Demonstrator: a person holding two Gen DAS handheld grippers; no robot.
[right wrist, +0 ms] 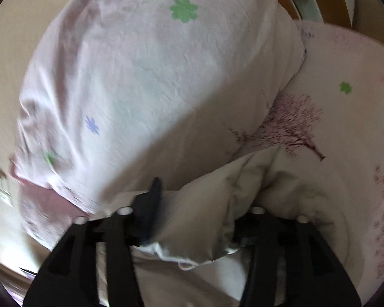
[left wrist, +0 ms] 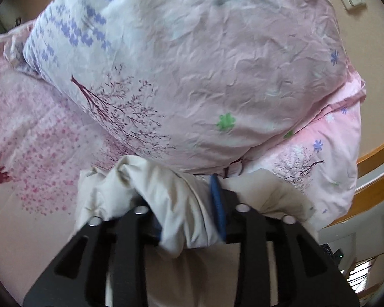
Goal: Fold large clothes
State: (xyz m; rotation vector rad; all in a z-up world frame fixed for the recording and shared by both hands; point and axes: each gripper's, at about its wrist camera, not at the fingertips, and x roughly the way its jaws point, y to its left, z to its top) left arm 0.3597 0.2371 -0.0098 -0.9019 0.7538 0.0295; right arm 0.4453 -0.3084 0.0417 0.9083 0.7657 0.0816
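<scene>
Left gripper (left wrist: 189,220) jaws clamped on a bunched cream garment (left wrist: 166,204), blue pad of 1 finger (left wrist: 217,204) pressed into the cloth. Right gripper (right wrist: 192,220) likewise closed on a wad of the same cream fabric (right wrist: 199,220). Garment hangs between the jaws, close to both cameras, in front of a pink floral quilt (left wrist: 204,76) folded over on the bed. Wooden bed frame (left wrist: 376,153) at right edge of left wrist view. Right view motion-blurred.

Black slotted frames on the left gripper (left wrist: 192,220) and right gripper (right wrist: 194,217), silver round studs, blue finger pads (left wrist: 218,204).
</scene>
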